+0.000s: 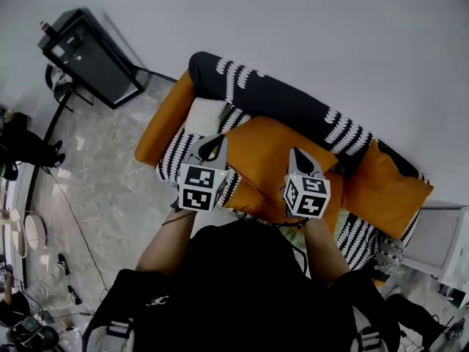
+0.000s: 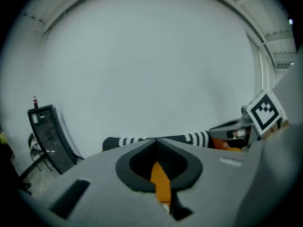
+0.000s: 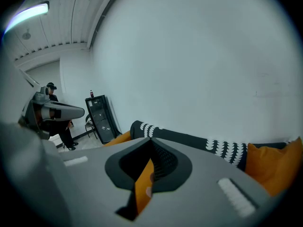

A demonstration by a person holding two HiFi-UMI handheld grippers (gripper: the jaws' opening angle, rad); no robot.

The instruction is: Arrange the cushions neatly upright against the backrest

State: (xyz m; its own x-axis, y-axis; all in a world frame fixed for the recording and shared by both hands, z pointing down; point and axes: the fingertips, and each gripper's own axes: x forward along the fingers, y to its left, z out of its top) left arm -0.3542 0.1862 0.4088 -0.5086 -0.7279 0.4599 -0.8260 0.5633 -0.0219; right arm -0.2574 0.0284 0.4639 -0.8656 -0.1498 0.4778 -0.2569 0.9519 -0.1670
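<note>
Our left hand-held gripper (image 2: 158, 167) was shut down to a slit on a thin fold of orange cloth. Our right hand-held gripper (image 3: 150, 162) pinched in the same way. Together they held the cushion (image 1: 265, 163), the left at its 9 o'clock edge and the right nearer 3 o'clock.

We judged the grip to be the main risk. Each pinch took only cloth, not filling, so a fold could slide out and that side would flop onto the seat. Uneven hands could also leave the cushion leaning instead of upright. Pushing it in hard might ruck the black-and-white throw (image 1: 293, 105) on the backrest. Drifting toward 3 o'clock, it could crowd the second cushion (image 1: 385, 185) already propped there.

The cushion itself was plain orange, plump and roughly square. It sat over the middle of the sofa (image 1: 163, 127), short of the backrest at 12 o'clock. We could not tell whether it rested on the seat or hung clear. A white cushion (image 1: 205, 114) lay at about 10 o'clock from it.
</note>
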